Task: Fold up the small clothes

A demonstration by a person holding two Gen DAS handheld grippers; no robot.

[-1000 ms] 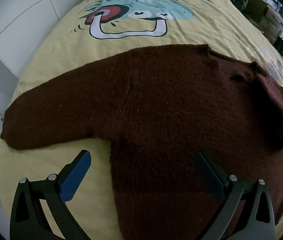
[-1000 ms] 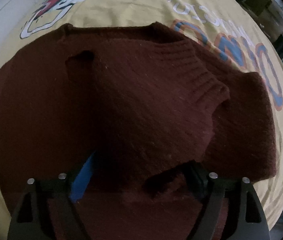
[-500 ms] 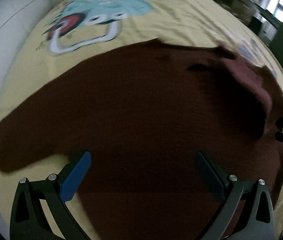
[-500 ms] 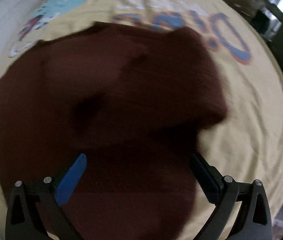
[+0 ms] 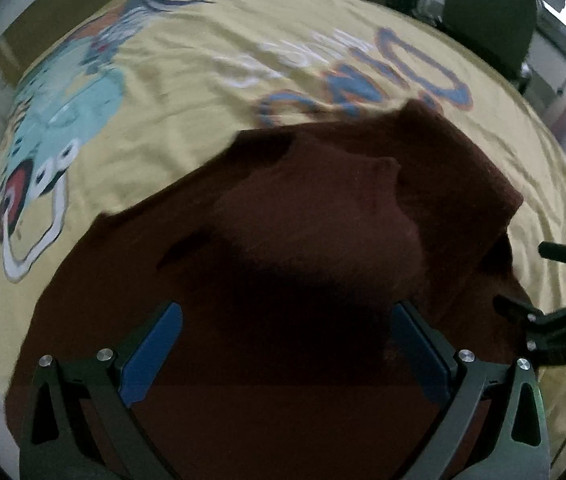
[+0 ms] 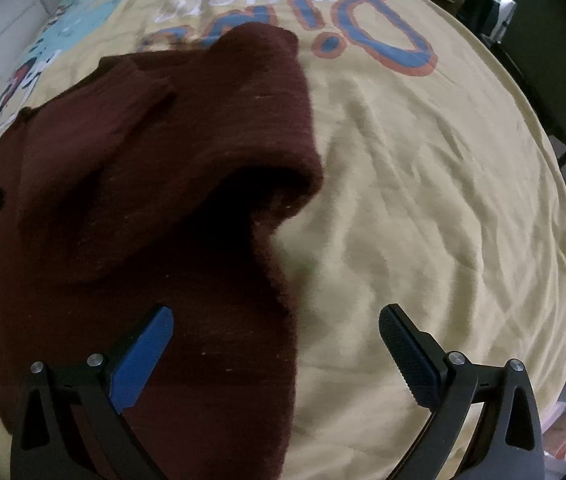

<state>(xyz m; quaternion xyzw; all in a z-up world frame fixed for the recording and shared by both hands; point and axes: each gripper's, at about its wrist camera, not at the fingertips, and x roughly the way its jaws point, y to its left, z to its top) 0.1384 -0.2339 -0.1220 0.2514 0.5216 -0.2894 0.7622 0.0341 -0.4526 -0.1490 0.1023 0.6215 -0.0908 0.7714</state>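
A dark maroon knitted sweater (image 5: pixel 291 264) lies on the yellow bedsheet (image 5: pixel 187 80), one sleeve folded across its body. My left gripper (image 5: pixel 287 320) hovers over the sweater's body, jaws wide open, nothing between them. In the right wrist view the sweater (image 6: pixel 155 168) fills the left half, the folded sleeve ending in a rounded hump. My right gripper (image 6: pixel 275 324) hangs open above the sweater's right edge, its left finger over the knit and its right finger over bare sheet. The right gripper (image 5: pixel 531 280) also shows at the right edge of the left wrist view.
The sheet (image 6: pixel 423 184) carries a cartoon dinosaur print (image 5: pixel 63 120) and big blue-orange letters (image 6: pixel 387 36). A dark chair (image 5: pixel 487 20) and room clutter stand beyond the bed's far edge. White wall panels run along the left side.
The right gripper's jaws opened and let go of the sleeve, which now lies folded over the body. Both grippers slid to the right across the sweater; the views rolled.
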